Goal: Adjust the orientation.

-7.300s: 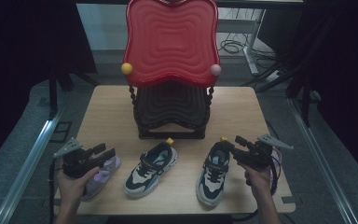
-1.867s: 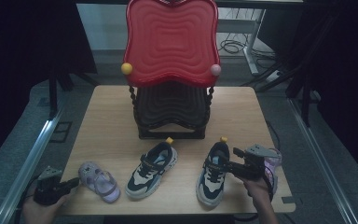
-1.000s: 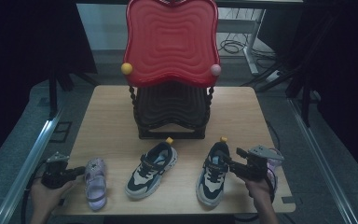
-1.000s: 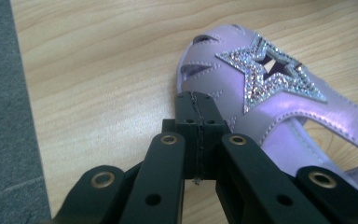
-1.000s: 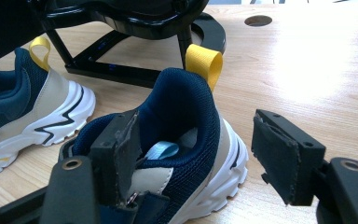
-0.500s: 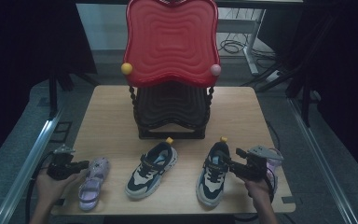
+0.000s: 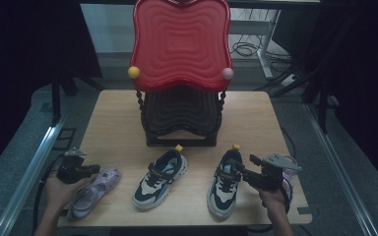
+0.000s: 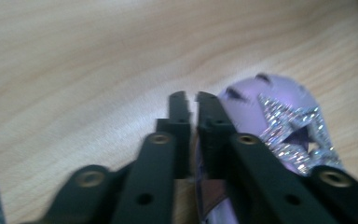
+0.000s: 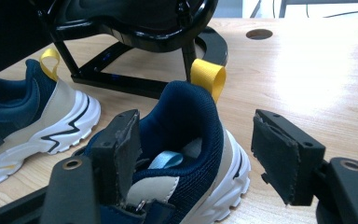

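At the near left of the table [image 7: 113, 123], the left gripper [image 8: 192, 100] sits beside the lilac shoe [image 8: 279, 121]. Its jaws have just been opening a little, leaving a slim gap; blur hides whether the shoe's edge is between them. The right gripper [image 9: 196, 154] stands wide apart around the heel of the right navy sneaker [image 9: 186, 135], not pressing. Its toe is cut off.

A light wood table [image 7: 256, 113] on a grey floor [image 7: 29, 118]; dark drapes [image 7: 24, 44] at both sides; cables [image 7: 248, 48] behind; dim light.
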The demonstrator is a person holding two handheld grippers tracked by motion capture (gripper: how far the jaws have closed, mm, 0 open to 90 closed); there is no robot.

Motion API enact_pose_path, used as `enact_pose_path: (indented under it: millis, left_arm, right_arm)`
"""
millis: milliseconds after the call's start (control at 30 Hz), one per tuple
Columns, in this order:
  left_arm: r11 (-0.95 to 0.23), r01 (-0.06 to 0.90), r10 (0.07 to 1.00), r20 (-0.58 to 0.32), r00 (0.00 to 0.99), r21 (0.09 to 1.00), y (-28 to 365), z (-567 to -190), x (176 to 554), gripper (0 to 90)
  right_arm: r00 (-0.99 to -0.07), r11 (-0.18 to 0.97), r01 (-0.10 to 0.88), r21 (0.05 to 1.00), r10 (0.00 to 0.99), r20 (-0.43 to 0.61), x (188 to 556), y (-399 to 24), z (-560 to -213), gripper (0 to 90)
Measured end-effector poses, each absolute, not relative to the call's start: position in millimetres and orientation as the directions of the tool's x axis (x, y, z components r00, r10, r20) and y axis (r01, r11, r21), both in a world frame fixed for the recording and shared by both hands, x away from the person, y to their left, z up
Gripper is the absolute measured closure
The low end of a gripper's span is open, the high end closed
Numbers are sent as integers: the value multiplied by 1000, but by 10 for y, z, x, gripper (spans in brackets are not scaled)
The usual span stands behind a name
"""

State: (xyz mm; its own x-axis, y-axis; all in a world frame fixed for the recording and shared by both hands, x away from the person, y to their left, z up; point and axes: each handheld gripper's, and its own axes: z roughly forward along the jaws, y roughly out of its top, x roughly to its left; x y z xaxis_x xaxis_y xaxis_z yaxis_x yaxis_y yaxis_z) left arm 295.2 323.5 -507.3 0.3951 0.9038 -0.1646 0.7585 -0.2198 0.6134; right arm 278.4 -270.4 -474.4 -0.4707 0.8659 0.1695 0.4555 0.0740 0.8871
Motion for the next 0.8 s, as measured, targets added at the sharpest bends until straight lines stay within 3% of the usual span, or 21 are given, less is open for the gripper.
enact_pose_path:
  millis: [167,267,533,800]
  left_arm:
    - [-155,665,921,-137,365,730,3175,-4820,2842,515]
    - [-130,612,908,-155,390,780,3058,-4630,2796,442]
    - [-133,543,871,-163,463,829,2764,-4340,2709,400]
    - [-104,560,857,-212,469,822,2844,-4358,2578,397]
  right_arm:
    - [-485,44,445,894,851,200,2768,-2692,-4734,333]
    - [-498,42,431,901,844,199,2761,-2649,-4731,333]
    - [-519,51,417,908,833,192,2767,-2627,-4715,335]
    - [-523,44,405,913,831,192,2795,-2607,-4689,336]
